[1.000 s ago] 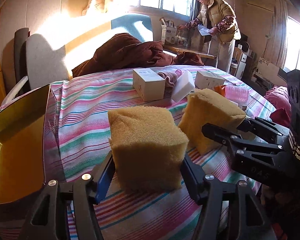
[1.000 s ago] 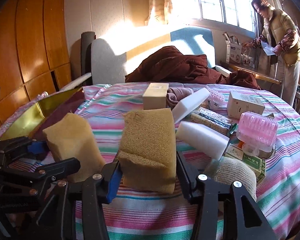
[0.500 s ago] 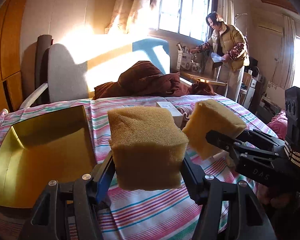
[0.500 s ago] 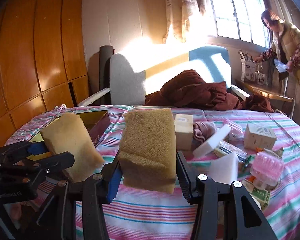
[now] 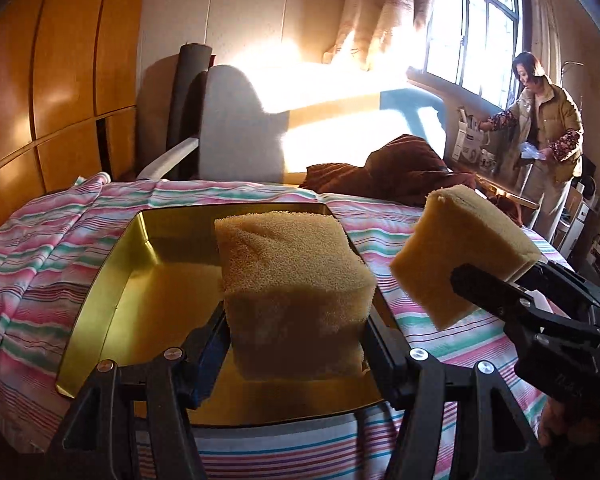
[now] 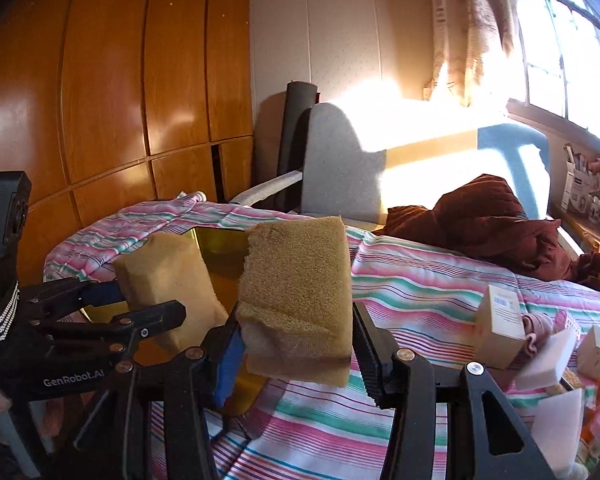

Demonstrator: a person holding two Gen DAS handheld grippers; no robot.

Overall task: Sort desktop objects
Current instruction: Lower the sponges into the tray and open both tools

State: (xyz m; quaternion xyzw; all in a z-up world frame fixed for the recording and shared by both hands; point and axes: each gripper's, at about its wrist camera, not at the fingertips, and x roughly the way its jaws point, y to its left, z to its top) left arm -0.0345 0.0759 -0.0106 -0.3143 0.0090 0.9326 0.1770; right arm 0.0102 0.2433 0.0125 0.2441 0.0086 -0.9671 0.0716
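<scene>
My left gripper [image 5: 296, 320] is shut on a yellow sponge block [image 5: 292, 276] and holds it in the air over the gold tray [image 5: 140, 280]. The tray lies on the striped tablecloth [image 5: 40, 264], and nothing is visible on its bare floor. In the left wrist view, my right gripper [image 5: 504, 276] is to the right, shut on a second yellow sponge [image 5: 456, 252] just past the tray's right rim. In the right wrist view, that sponge [image 6: 300, 300] fills the right gripper [image 6: 296, 320]. The left gripper [image 6: 140, 296] with its sponge [image 6: 168, 276] sits to the left, in front of the tray [image 6: 220, 248].
Small cardboard boxes [image 6: 500, 328] and white foam blocks [image 6: 548, 360] crowd the table's right side. A brown blanket [image 5: 400, 172] lies on a grey chair [image 5: 236, 128] behind the table. A person [image 5: 544, 132] stands by the window at far right. Wooden panels line the left wall.
Both grippers have swung left with their sponges, away from the boxes and clutter. The gold tray has come from the left edge of view to under the left sponge.
</scene>
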